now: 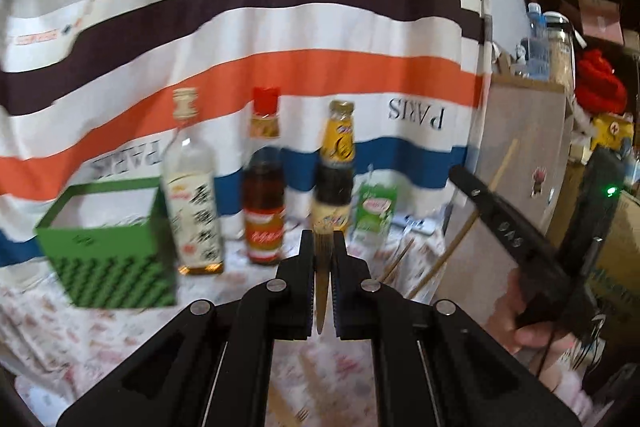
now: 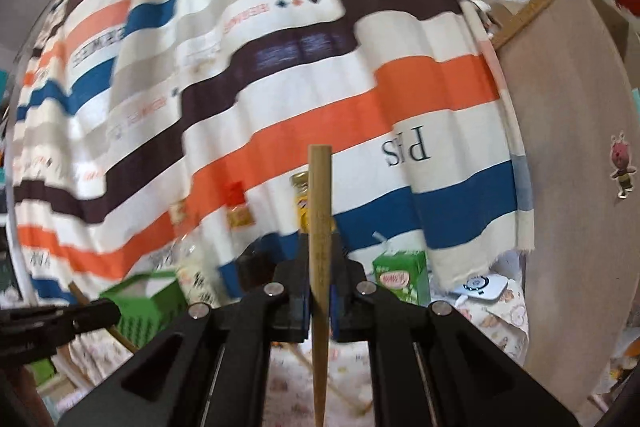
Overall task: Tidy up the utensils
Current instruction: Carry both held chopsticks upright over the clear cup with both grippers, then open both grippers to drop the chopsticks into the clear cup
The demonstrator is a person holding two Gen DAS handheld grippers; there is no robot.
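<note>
My left gripper (image 1: 323, 239) is shut on a thin brownish utensil (image 1: 322, 291), seen edge-on between its jaws, held above the table. My right gripper (image 2: 320, 243) is shut on a wooden chopstick (image 2: 320, 227) that stands upright through its jaws, blunt end up. In the left wrist view the right gripper (image 1: 464, 175) is at the right with the chopstick (image 1: 444, 255) slanting down from it. A green patterned box (image 1: 108, 247), open at the top, stands on the table to the left; it also shows in the right wrist view (image 2: 148, 303). More chopsticks (image 1: 396, 263) lie on the table.
Three sauce bottles (image 1: 264, 187) and a green drink carton (image 1: 374, 211) stand in a row behind the box, in front of a striped curtain (image 1: 280, 27). A wooden board (image 1: 516, 167) and cluttered shelves are at the right. A white device (image 2: 482, 287) lies on the patterned tablecloth (image 1: 100, 339).
</note>
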